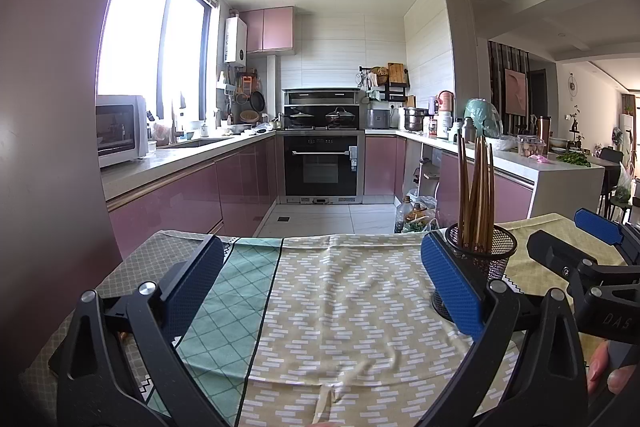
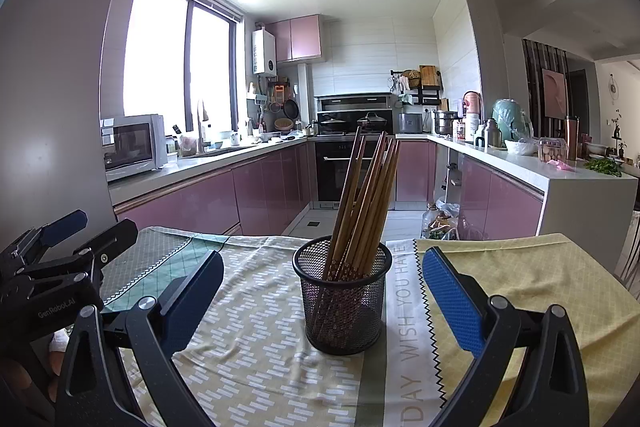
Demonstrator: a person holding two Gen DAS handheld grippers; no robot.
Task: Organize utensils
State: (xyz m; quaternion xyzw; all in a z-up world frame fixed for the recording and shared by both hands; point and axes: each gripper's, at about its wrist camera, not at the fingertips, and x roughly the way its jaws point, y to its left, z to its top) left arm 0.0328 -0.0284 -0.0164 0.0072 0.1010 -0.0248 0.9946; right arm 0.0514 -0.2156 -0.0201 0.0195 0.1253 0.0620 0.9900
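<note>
Kitchen setting with pink cabinets, an oven at the back and a big window on the left, and up front a surface (image 2: 540,267) covered in patchwork cloths, yellow, teal and grey. Sitting on it is a black mesh holder (image 2: 341,297) with a bundle of brown chopsticks (image 2: 366,203) standing in it, all leaning toward the right and fanned out a bit because the cup is wider than the bundle. Looks to me like the sorting is basically done, since I can't spot any loose chopsticks on the cloth in either view. The right tongs (image 2: 322,291) are spread wide with the holder sitting right between the blue pads, nothing gripped, so probably lined up there to steady or move the cup, just my guess. The left tongs (image 1: 320,283) are also wide apart and empty, hovering over bare cloth, with the holder just past the right-hand pad. Makes sense as a parked position, out of the way. If the cup gets grabbed, the mesh should grip fine, but those tall sticks could tip it.
</note>
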